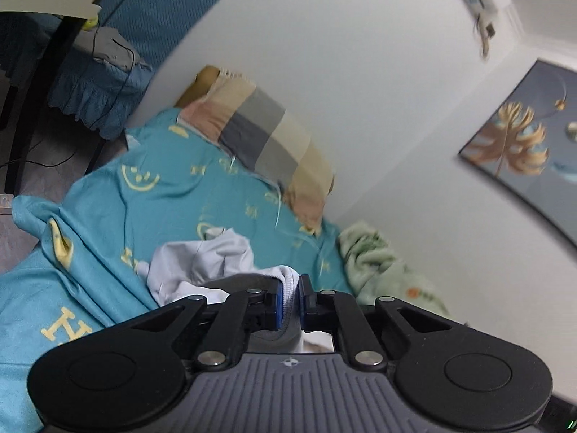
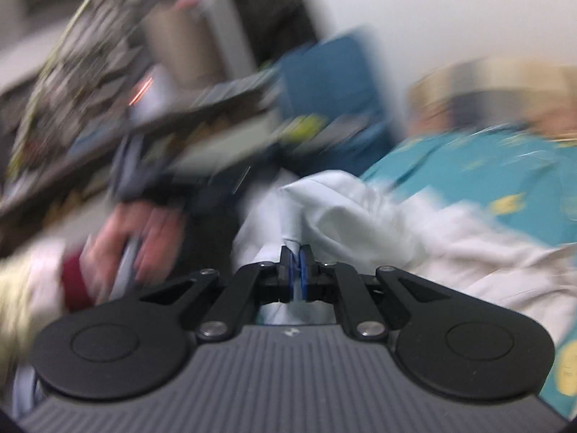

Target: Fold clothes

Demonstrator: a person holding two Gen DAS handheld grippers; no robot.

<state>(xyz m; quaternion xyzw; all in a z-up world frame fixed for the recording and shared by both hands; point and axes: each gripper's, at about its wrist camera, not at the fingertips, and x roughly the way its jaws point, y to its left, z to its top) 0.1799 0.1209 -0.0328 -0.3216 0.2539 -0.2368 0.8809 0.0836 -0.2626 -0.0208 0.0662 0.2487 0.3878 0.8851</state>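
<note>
Left hand-held gripper (image 1: 291, 297) clamped on ribbed hem of pale grey-white cotton garment (image 1: 202, 263) – rest trails ahead-left onto teal patterned bed sheet (image 1: 108, 216). Right hand-held gripper (image 2: 297, 270) pinches another edge; cloth spreads rightward.

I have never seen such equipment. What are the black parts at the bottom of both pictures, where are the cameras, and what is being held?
A person holds a hand tool with two fingers in each hand; a camera on each looks forward along them. The left gripper is closed on the ribbed hem of a pale grey-white garment. The right gripper pinches the same pale cloth. It lies on a teal bedsheet with yellow prints, near a checked pillow. The right picture is blurred.
</note>
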